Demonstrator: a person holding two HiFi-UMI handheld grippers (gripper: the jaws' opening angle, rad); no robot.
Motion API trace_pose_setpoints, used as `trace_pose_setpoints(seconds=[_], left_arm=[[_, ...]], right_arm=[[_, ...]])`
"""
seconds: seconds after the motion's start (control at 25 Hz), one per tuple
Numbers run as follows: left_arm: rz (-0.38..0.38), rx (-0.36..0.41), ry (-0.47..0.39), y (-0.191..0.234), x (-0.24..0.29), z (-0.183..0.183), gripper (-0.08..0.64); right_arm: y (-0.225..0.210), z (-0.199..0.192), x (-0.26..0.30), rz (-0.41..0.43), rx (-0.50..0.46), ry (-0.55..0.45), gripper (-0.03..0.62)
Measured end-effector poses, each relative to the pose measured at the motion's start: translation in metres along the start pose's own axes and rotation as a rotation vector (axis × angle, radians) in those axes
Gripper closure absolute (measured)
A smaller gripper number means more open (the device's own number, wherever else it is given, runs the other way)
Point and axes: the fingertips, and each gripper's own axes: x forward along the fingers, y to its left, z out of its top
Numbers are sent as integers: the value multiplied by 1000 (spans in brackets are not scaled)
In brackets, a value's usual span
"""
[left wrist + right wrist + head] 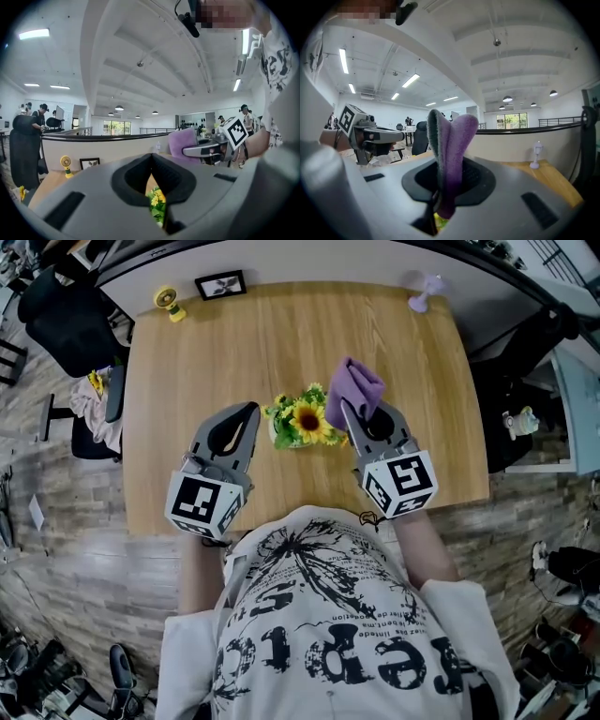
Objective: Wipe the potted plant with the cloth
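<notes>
Head view, left to right. The left hand-held gripper [246, 418] lies low over the wooden bench [281, 334] with its jaws closed on nothing, its tips just beside the leaves of the potted plant [302, 420]. The plant, a small pot of sunflower and smaller yellow blooms, stands near the middle of the bench between the two tools. The right hand-held gripper [352, 414] is clamped on a purple cloth [354, 388], whose loose fold stands up over the plant's right side.

Risks. Nothing steadies the pot, since the left jaws are closed beside it rather than around it. A sideways stroke of the cloth could therefore slide or tip the plant. The cloth appears to be pinched along one narrow part only, so drag against the leaves may pull it free. The hard jaw tips sit close to the blooms and could crush petals if the cloth does not lead the contact.

Differences between views. Only the head view gives the layout, with a yellow fan [169, 303] and a framed picture [221, 284] at the bench's far edge. The left gripper view confirms that its pads meet, shows yellow flowers and leaves in the gap below them, and sees the right tool with its cloth from the side. The right gripper view shows the pinch itself and the cloth's grey reverse face. There the plant is only a yellow-green patch under the jaws.
</notes>
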Motion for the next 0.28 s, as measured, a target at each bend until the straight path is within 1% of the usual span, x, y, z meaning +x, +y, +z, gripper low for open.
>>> trace_pose_setpoints(seconds=[0.28], left_arm=[[-23, -18, -11, -6, 4, 3, 555]], right_arm=[[0, 2, -4, -14, -18, 1, 532]])
